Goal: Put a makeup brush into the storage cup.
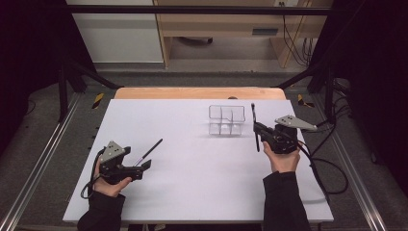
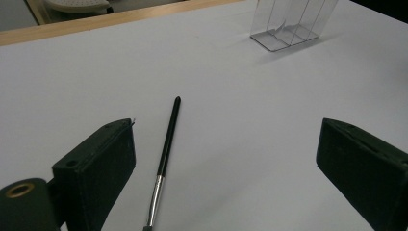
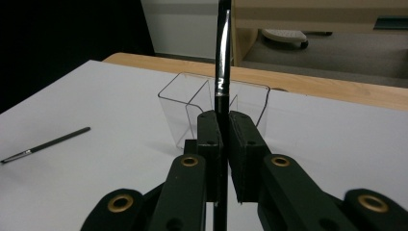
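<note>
Right gripper view: right gripper (image 3: 222, 144) clamps upright brush (image 3: 222, 57) before organizer (image 3: 192, 103).

No readable text, label, brand or number appears anywhere; a small pale mark on the black brush (image 3: 222, 72) clamped upright in the right gripper (image 3: 222, 144) is too blurred to read.

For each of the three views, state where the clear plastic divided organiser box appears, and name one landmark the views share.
High view: the clear plastic divided organiser box stands right of centre on the white table.
Left gripper view: it sits at the top right, cut by the frame's upper edge.
Right gripper view: centre, just behind the shut jaws.
Shared landmark: the table's wooden far edge.
</note>
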